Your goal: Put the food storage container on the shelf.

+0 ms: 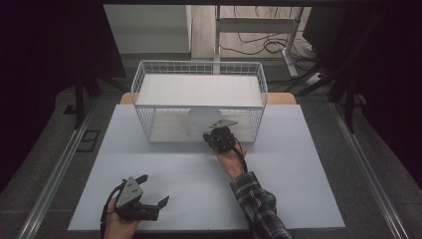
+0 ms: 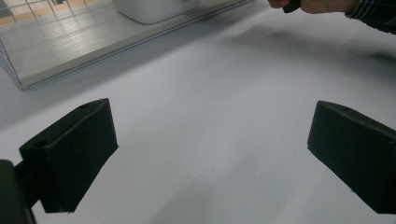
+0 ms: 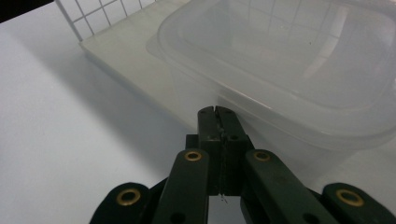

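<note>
Right gripper point(image 3: 217, 112) — jaws pressed together, nothing between them — sits at the open front of the wire basket point(image 1: 144, 79), its tips just short of the translucent plastic container point(image 3: 299, 70) on the basket's lower shelf. Left gripper point(image 2: 210, 154) — jaws spread wide over the white table point(image 1: 164, 174), well apart from the basket.

One wire basket point(image 1: 144, 79), one plastic container point(image 3: 299, 70), two claws.

The clear plastic container point(image 3: 299, 79) is cut off by the right gripper view's top and right edges. In the high view the right tool point(image 1: 215, 137) hides its near side, and the wire basket point(image 1: 144, 87) blurs it.
</note>
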Tool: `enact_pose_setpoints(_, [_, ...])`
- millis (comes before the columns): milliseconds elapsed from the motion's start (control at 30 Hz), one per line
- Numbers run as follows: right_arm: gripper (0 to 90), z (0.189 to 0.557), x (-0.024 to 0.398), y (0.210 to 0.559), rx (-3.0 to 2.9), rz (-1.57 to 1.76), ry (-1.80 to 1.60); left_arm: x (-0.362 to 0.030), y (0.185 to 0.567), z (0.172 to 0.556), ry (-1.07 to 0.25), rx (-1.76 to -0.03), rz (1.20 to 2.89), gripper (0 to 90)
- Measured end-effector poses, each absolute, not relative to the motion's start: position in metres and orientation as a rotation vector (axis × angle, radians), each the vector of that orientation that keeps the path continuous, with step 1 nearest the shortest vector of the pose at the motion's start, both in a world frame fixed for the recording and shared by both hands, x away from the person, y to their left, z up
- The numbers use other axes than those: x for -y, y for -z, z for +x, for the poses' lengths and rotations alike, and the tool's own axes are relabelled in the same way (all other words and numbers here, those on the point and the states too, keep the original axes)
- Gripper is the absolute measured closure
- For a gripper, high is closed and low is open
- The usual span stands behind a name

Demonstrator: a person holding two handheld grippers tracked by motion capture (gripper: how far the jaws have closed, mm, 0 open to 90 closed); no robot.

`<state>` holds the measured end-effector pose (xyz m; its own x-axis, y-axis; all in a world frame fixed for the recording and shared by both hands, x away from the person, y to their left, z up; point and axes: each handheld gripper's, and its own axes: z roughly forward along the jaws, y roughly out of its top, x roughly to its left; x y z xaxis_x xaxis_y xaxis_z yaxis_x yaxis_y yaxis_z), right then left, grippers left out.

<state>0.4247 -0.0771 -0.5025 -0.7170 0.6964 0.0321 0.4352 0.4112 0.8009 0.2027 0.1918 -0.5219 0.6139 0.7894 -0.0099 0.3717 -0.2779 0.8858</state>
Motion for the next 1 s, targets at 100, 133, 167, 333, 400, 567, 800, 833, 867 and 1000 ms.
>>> enact_pose_setpoints(100, [89.3, 0.428, 0.074, 0.501, -2.358, 0.984, -1.198, -0.192, 0.522, 0.203, -0.55, -0.927, 1.883, 1.1])
enact_pose_setpoints(133, [89.3, 0.429, 0.074, 0.501, -2.359, 0.988, -1.198, -0.192, 0.522, 0.203, -0.55, -0.928, 1.883, 1.2])
enact_pose_setpoints(167, [89.3, 0.431, 0.073, 0.501, -2.358, 0.987, -1.194, -0.192, 0.522, 0.203, -0.549, -0.928, 1.884, 1.2])
enact_pose_setpoints(333, [89.2, 0.437, 0.073, 0.503, -2.348, 1.004, -1.178, -0.193, 0.521, 0.203, -0.548, -0.931, 1.881, 1.2])
enact_pose_setpoints(400, [89.1, 0.436, 0.073, 0.502, -2.354, 0.996, -1.182, -0.193, 0.521, 0.203, -0.547, -0.933, 1.877, 1.2])
enact_pose_setpoints(567, [75.6, 0.431, 0.072, 0.498, -2.37, 0.975, -1.216, -0.193, 0.521, 0.203, -0.546, -0.931, 1.881, 1.3])
enact_pose_setpoints(800, [53.4, 0.422, 0.072, 0.494, -2.389, 0.96, -1.23, -0.193, 0.522, 0.203, -0.541, -0.935, 1.889, 1.3])
enact_pose_setpoints(833, [51.4, 0.421, 0.073, 0.494, -2.39, 0.955, -1.226, -0.193, 0.522, 0.203, -0.538, -0.936, 1.889, 1.3])
enact_pose_setpoints(867, [48.5, 0.418, 0.074, 0.492, -2.399, 0.948, -1.225, -0.193, 0.522, 0.203, -0.538, -0.937, 1.89, 1.3])
enact_pose_setpoints(1000, [44.5, 0.414, 0.076, 0.489, -2.397, 0.945, -1.231, -0.193, 0.522, 0.204, -0.53, -0.937, 1.887, 1.2])
